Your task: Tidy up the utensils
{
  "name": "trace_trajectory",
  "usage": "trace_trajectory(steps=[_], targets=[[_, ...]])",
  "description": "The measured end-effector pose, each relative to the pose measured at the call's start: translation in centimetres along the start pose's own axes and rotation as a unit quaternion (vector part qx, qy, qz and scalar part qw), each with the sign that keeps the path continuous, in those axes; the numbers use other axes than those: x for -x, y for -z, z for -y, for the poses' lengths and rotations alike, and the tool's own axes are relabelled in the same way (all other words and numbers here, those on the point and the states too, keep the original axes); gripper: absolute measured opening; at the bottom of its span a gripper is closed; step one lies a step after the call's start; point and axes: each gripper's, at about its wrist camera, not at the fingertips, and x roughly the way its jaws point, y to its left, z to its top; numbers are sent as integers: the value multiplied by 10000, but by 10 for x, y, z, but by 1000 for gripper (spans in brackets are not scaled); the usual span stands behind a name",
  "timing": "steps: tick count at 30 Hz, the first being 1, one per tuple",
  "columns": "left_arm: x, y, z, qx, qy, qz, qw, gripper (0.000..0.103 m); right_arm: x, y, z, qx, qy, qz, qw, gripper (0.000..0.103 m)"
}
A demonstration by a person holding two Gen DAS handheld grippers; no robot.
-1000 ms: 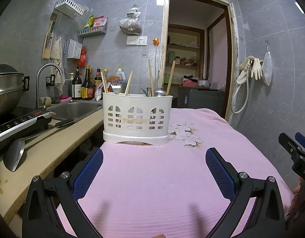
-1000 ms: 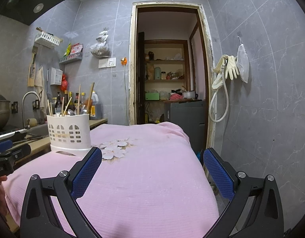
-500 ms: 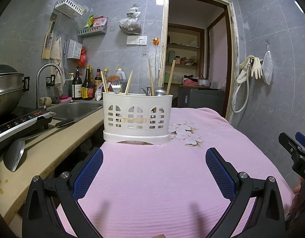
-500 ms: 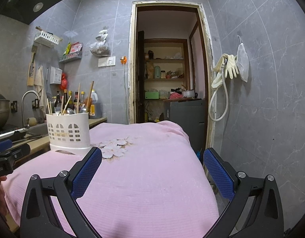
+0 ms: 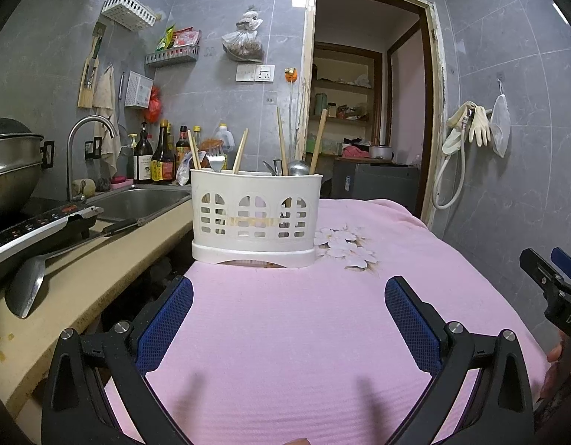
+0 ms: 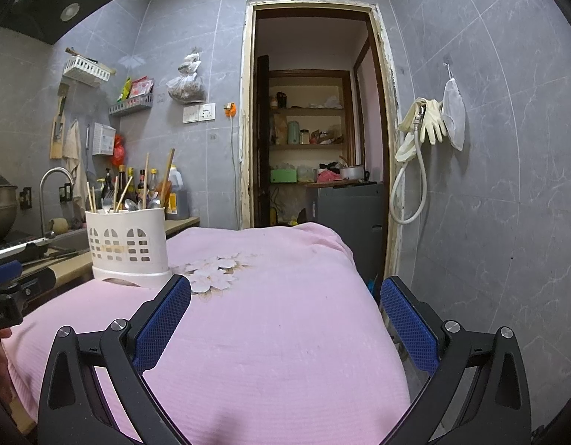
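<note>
Holding both tools low over the pink cloth (image 5: 285, 333), I noted my left gripper (image 5: 289, 319) spread wide with nothing between its blue pads, and my right gripper (image 6: 285, 319) likewise spread and empty. White utensil caddy (image 5: 255, 218) stood upright on the cloth at its far left edge, beside the counter (image 5: 62, 289). From the left gripper it lay straight ahead, slightly left of centre, well apart. From the right gripper it sat ahead and far off to the left. Left hand judged the nearer and better lined up. Contents: chopsticks (image 5: 281, 141), a fork (image 5: 216, 157), a spoon (image 5: 298, 168), all standing roughly upright with long axes near vertical, some chopsticks leaning. No loose utensils seen on the cloth. A ladle (image 5: 29, 285) lay flat on the counter, bowl toward me, handle running away toward the sink (image 5: 140, 202); whether it belonged to the job I could not tell. Any pull from the caddy would likely want a reach forward and a lift straight up along the handle.
</note>
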Motion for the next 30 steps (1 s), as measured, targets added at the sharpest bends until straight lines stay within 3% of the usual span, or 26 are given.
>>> trace_trajectory(steps=[30], targets=[[0, 2, 2, -14, 4, -29, 10000, 101, -1, 2, -1, -25, -5, -32, 10000, 103]])
